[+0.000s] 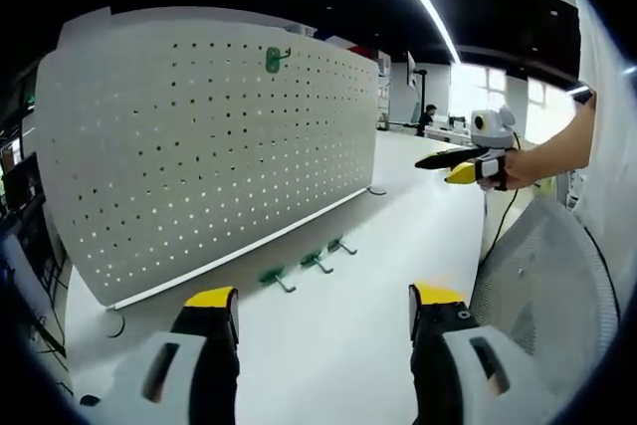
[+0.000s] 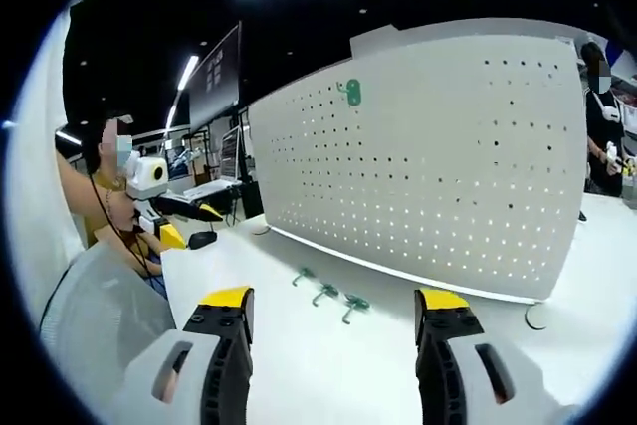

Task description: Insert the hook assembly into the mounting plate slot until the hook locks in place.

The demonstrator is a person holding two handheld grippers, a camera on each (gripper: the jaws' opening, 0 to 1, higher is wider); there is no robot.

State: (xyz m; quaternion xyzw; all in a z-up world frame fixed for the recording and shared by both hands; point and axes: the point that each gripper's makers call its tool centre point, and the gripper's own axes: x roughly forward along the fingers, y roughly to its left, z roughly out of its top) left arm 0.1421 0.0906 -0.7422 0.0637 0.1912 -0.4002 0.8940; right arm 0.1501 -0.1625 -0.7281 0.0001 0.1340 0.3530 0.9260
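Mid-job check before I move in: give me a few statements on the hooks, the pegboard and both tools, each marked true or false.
1. One green hook already hangs on the pegboard. True.
2. Three loose hooks lie on the white table in front of the board. True.
3. The left tool is shut on a hook. False: its jaws stand apart with nothing between them.
4. The right tool is pressed against the pegboard. False: it is open and off the board, above the table.
5. The pegboard lies flat on the table. False: it stands upright.
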